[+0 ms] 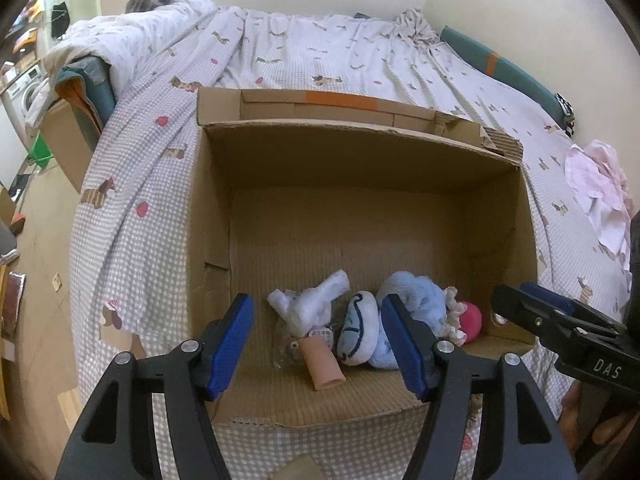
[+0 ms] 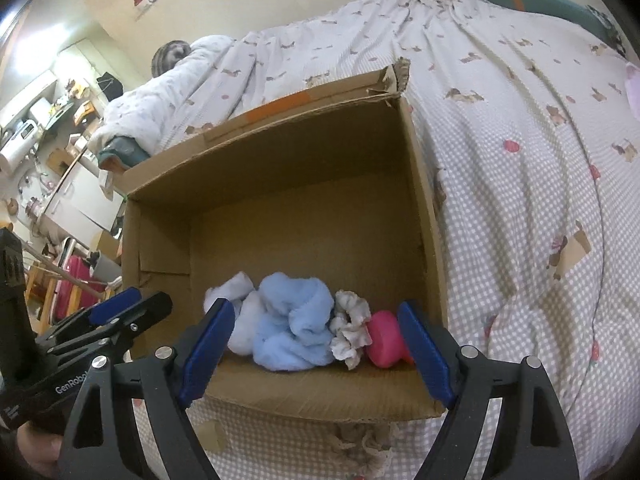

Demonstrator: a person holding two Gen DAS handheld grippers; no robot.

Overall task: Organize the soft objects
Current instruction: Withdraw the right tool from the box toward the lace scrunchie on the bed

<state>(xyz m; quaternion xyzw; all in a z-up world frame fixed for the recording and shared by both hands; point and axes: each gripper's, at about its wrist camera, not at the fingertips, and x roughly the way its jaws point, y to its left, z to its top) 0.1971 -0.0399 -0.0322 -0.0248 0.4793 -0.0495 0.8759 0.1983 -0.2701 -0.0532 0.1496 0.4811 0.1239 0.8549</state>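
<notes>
Left gripper (image 1: 320, 340) spread wide and holding nothing, right gripper (image 2: 316, 348) likewise, both over the cardboard box (image 1: 360, 168) on the bed. Inside, at six o'clock: blue towel (image 2: 292, 332), frilly cloth (image 2: 352, 328), pink ball (image 2: 384, 338). Only the left view catches the beige tube (image 1: 322, 364) and white bundle (image 1: 312, 304).
</notes>
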